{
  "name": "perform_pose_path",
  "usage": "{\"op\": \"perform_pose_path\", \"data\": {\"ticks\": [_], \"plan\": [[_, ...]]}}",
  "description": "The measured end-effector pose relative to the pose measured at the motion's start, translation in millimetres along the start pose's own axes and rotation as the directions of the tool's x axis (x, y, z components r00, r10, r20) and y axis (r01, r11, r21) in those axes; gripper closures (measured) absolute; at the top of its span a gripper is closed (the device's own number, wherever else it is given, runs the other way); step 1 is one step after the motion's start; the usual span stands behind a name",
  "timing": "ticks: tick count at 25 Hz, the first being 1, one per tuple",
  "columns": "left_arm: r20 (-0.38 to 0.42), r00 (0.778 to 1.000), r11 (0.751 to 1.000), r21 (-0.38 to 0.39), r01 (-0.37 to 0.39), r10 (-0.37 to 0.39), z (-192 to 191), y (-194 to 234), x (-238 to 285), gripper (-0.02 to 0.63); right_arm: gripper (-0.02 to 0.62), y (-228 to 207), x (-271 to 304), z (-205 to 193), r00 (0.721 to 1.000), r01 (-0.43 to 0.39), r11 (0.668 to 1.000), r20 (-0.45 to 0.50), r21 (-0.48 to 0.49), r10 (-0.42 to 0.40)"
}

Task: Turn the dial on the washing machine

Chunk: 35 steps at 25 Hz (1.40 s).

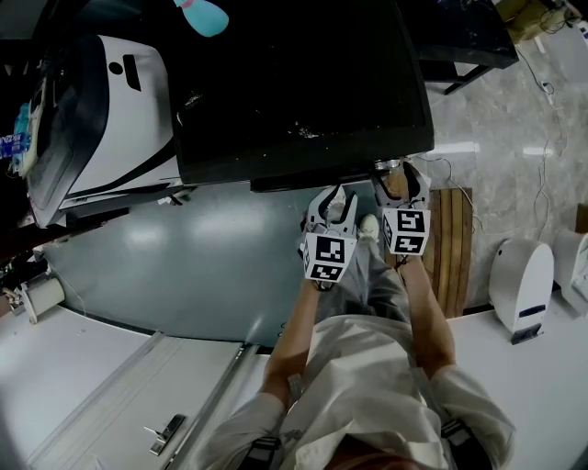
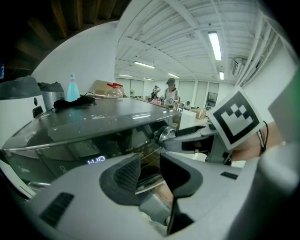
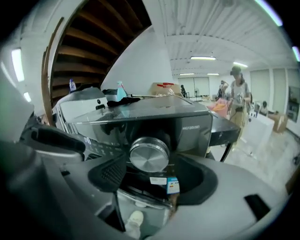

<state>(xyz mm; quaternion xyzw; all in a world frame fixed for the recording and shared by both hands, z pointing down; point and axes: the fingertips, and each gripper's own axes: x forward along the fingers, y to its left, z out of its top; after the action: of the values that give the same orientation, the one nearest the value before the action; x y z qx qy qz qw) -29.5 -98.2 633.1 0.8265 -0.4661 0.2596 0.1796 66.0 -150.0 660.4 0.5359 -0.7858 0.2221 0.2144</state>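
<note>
The washing machine point(image 1: 303, 92) is black with a glossy top. Its round silver dial point(image 3: 149, 153) sits on the front panel, right at the tips of my right gripper point(image 3: 152, 176). That gripper's jaws stand wide on either side of the dial, with a gap at each pad and nothing gripped. From the left gripper view the dial point(image 2: 165, 134) shows with the right gripper's finger beside it. My left gripper point(image 2: 150, 164) hangs just left of it, its jaws a little apart and empty. In the head view both grippers, left point(image 1: 333, 202) and right point(image 1: 401, 179), reach under the machine's front edge.
A white appliance point(image 1: 119, 101) stands left of the machine, and a blue bottle point(image 1: 204, 14) stands on the machine's top at the back. A wooden slat mat point(image 1: 457, 243) lies on the floor at the right, near a white device point(image 1: 522, 285). A person point(image 3: 239, 93) stands far back in the room.
</note>
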Motion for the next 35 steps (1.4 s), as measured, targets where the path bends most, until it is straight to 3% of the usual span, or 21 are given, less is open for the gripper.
{"op": "perform_pose_path", "data": {"ticks": [3, 6, 20, 35], "plan": [[-0.002, 1.000, 1.000, -0.001, -0.006, 0.006, -1.5, 1.3, -0.7, 0.479, 0.286, 3.7, 0.1, 4.5, 0.999, 0.042, 0.992, -0.001, -0.117, -0.043], [-0.003, 1.000, 1.000, -0.004, -0.010, 0.010, -2.4, 2.3, -2.0, 0.479, 0.330, 7.2, 0.8, 6.8, 0.999, 0.050, 0.988, 0.003, -0.148, -0.050], [0.000, 1.000, 0.999, -0.017, -0.029, 0.029, -5.5, 1.5, -6.6, 0.479, 0.334, 2.2, 1.4, 3.8, 0.999, -0.034, 0.998, 0.024, 0.053, 0.032], [0.004, 0.999, 0.999, -0.021, -0.038, 0.038, -5.3, 0.0, -7.8, 0.479, 0.333, -0.9, 2.6, 2.5, 0.993, -0.108, 0.963, 0.063, 0.245, 0.096]]}}
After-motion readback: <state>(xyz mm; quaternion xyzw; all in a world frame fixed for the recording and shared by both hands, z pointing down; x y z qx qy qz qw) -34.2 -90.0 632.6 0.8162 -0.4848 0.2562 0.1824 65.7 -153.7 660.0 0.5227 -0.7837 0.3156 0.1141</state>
